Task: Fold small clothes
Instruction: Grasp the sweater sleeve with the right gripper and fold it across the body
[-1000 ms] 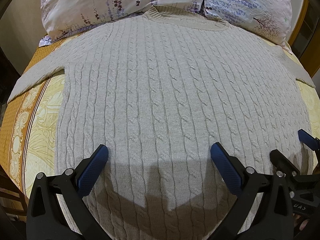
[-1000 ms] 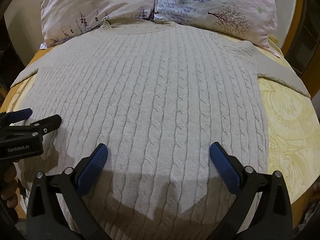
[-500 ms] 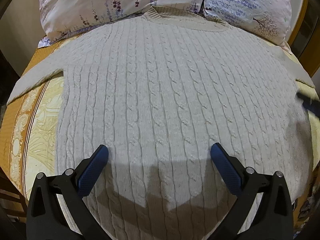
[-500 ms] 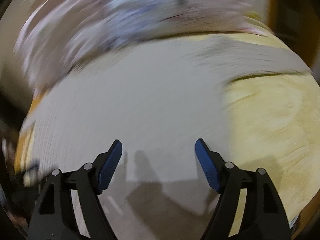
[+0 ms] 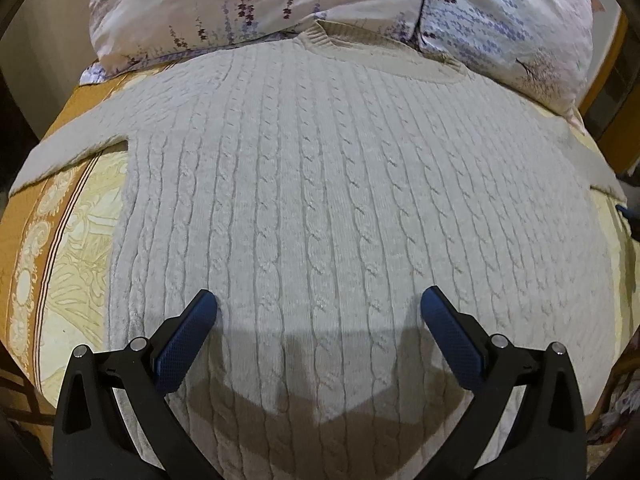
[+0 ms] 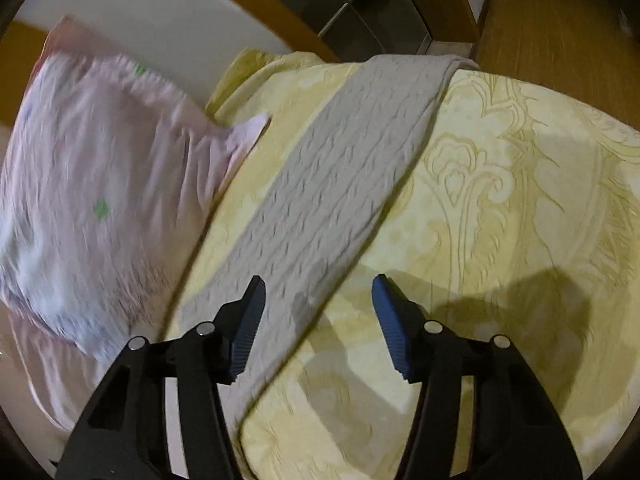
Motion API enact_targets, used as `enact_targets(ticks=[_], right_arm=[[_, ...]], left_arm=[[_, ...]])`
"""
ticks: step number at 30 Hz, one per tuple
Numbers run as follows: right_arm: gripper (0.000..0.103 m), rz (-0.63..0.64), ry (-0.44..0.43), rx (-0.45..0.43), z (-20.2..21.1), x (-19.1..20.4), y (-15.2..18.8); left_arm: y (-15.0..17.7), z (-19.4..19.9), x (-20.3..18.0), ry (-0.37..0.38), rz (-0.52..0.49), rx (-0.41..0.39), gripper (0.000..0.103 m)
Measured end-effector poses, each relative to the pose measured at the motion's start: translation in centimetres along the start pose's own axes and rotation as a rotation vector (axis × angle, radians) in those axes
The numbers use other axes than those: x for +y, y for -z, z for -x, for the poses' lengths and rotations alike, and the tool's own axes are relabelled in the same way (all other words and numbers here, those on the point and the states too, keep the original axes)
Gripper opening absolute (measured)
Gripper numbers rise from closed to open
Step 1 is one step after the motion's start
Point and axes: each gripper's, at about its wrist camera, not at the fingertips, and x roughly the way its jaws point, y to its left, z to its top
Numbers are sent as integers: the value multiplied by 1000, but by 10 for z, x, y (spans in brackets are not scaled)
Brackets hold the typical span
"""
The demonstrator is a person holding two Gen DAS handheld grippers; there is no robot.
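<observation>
A cream cable-knit sweater (image 5: 320, 200) lies flat, front up, on the bed, its collar against the pillows. My left gripper (image 5: 318, 300) is open and empty, hovering over the sweater's lower body. My right gripper (image 6: 318, 284) is open and empty, over the sweater's right sleeve (image 6: 340, 180), which stretches out to the bed's edge. The sleeve's near edge lies between the fingers; I cannot tell if they touch it.
Two floral pillows (image 5: 240, 4) lie at the head of the bed; one shows in the right wrist view (image 6: 100, 160). The yellow patterned bedspread (image 6: 500, 200) is bare beside the sleeve. A wooden headboard (image 6: 280, 12) and floor (image 6: 560, 20) lie beyond.
My right gripper swung away from the sweater's body to the right sleeve and narrowed somewhat, still open. My left gripper rose slightly and stayed open over the lower body.
</observation>
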Motion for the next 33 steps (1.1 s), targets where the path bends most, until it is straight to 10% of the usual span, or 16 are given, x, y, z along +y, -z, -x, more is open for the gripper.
enact_targets(ticks=[21, 33], right_arm=[[9, -37, 36, -53, -11, -15, -40], [7, 269, -132, -127, 37, 84, 11]], left_arm=[[-37, 11, -3, 85, 65, -85, 102], [-80, 3, 5, 221, 110, -175, 102]])
